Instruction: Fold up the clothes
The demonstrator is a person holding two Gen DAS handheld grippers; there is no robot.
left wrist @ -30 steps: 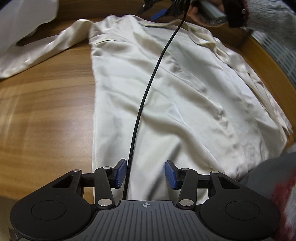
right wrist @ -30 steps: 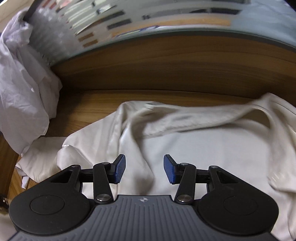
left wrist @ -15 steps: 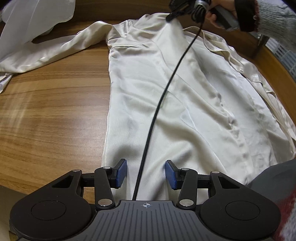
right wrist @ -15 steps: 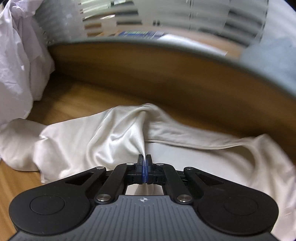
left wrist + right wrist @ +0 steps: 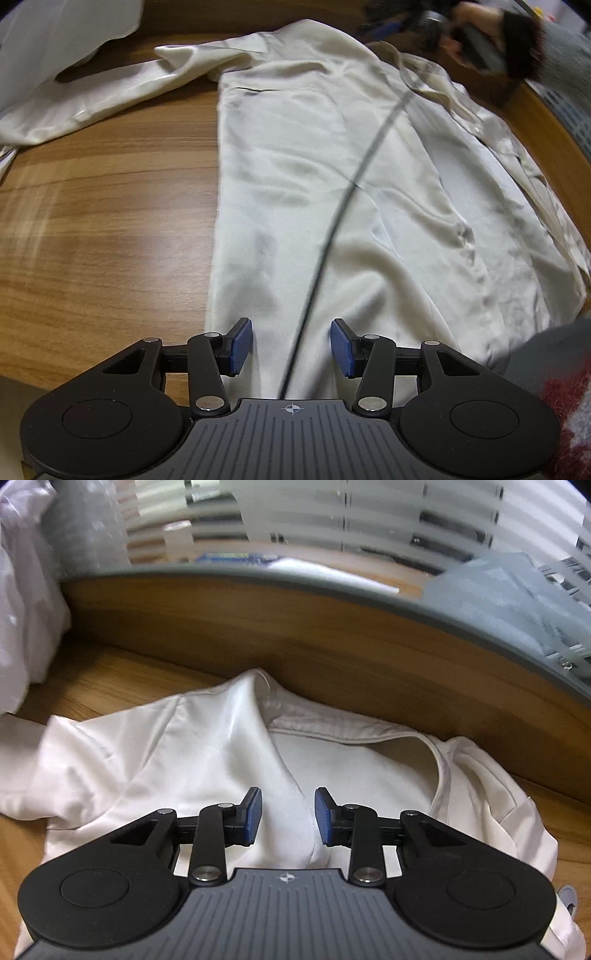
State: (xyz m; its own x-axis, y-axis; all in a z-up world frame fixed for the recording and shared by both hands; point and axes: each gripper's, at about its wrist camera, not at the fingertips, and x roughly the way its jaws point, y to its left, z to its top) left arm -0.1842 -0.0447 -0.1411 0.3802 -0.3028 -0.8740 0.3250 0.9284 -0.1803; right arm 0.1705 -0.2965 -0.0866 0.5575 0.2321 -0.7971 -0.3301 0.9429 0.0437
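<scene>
You had one cream satin shirt (image 5: pixel 332 192) spread lengthwise on the worktop (image 5: pixel 103 229), one sleeve (image 5: pixel 92 99) trailing off from its shoulder toward a second, white garment (image 5: pixel 62 33) heaped beyond it. Your left tongs (image 5: pixel 291 347) stood spread over the shirt's hem, pinching nothing; a single black cable (image 5: pixel 351 184) ran up the shirt's middle. Your right tongs (image 5: pixel 288 816) were spread at the collar (image 5: pixel 332 731), straddling a raised ridge of cloth without gripping. To fold well, I judged you should bite only that ridge's top layer, hem and collar together, and keep the cable off the shirt.
</scene>
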